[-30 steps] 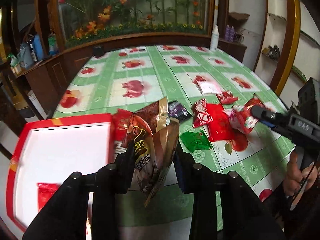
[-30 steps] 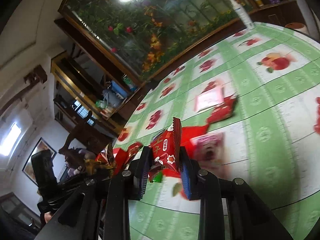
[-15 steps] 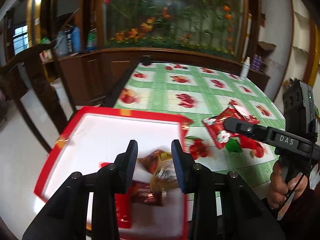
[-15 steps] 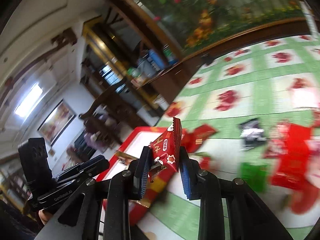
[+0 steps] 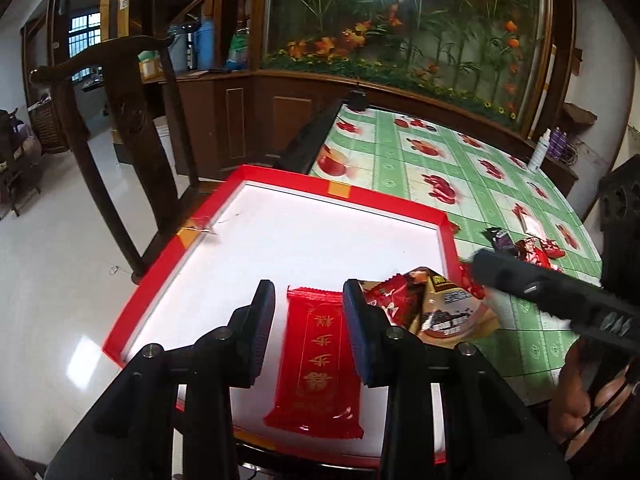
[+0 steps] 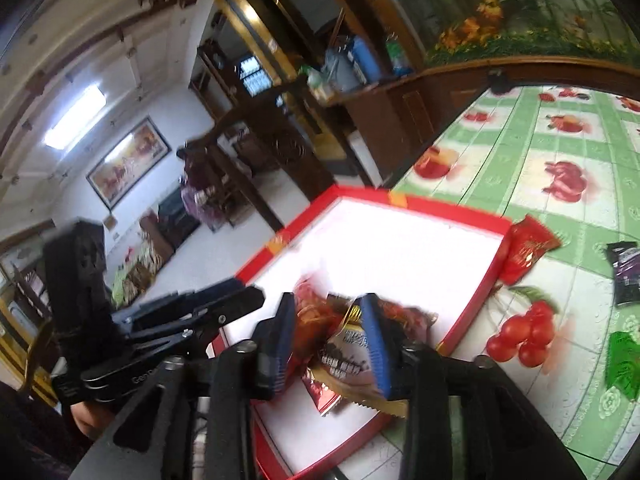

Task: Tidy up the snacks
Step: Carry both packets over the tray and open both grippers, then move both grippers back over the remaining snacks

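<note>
Over the red tray (image 5: 447, 236) at the table's (image 5: 400, 160) edge, my right gripper (image 6: 330, 340) spreads its fingers to drop a red snack (image 6: 316, 312) beside the brown packet (image 5: 452, 312), while my left gripper (image 5: 308, 328) hangs empty, fingers parted, above the flat red bar (image 5: 320, 364).

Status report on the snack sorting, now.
Left hand-held gripper empty over red packet in tray. Right hand-held gripper opening above brown packet. Loose snacks on tablecloth. Nothing blocking.
</note>
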